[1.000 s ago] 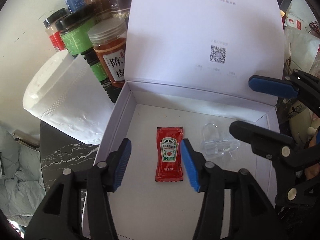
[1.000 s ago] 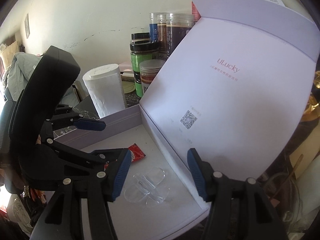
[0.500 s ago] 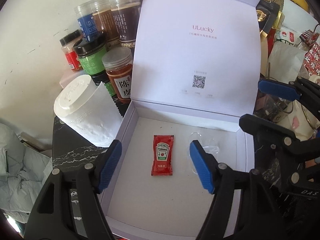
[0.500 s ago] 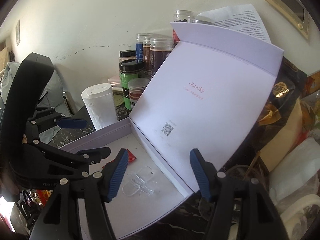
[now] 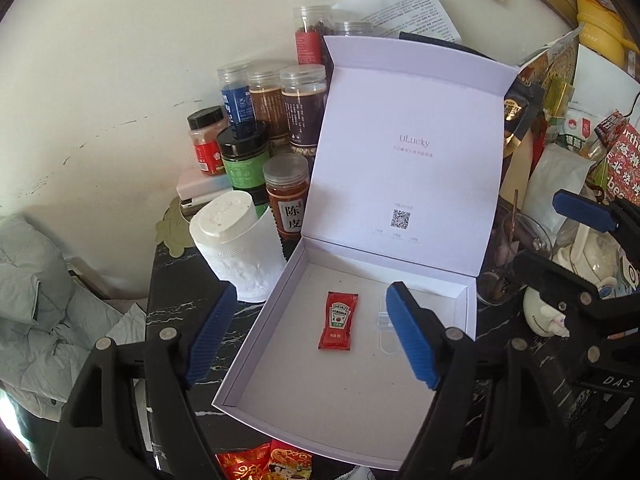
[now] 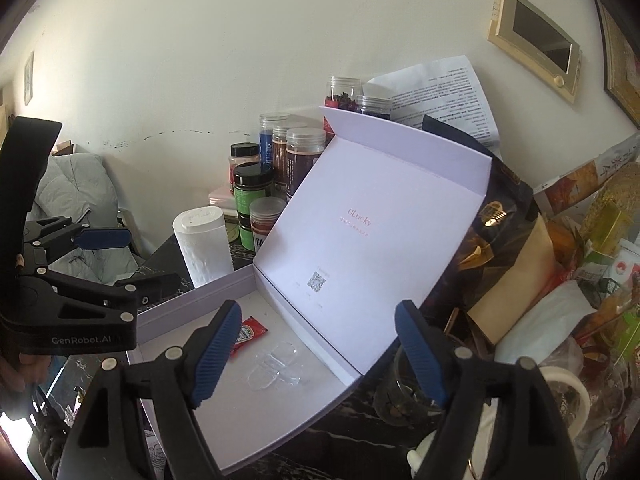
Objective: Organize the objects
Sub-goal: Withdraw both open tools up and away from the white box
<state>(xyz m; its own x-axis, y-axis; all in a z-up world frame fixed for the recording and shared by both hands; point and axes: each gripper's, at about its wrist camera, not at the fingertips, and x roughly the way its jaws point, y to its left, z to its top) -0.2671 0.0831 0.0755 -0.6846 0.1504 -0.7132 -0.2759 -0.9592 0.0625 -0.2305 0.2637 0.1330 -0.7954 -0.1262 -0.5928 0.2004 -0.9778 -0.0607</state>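
A white gift box (image 5: 256, 344) stands with its lid (image 5: 408, 152) upright on the dark marble table. On its floor lie a red Heinz ketchup packet (image 5: 338, 322) and a clear plastic piece (image 5: 384, 322). My left gripper (image 5: 310, 336) hovers well above the box; its jaws are opening and hold nothing. The right gripper (image 6: 318, 354) hangs above the box's right corner, jaws also opening and empty. In the right wrist view the ketchup packet (image 6: 250, 332) and clear plastic piece (image 6: 276, 364) show below, and the left gripper (image 6: 132, 260) is at the left.
Several spice jars (image 5: 286, 196) and a white paper roll (image 5: 236, 248) crowd the box's back left. A glass cup (image 5: 516, 256), snack bags (image 6: 504, 248) and a white teapot (image 5: 592, 256) stand to its right. Red packets (image 5: 272, 460) lie at the front edge.
Both grippers rose and drew back from the box, so more of the table shows. Their jaws spread wider. The ketchup packet and clear piece stayed on the box floor.
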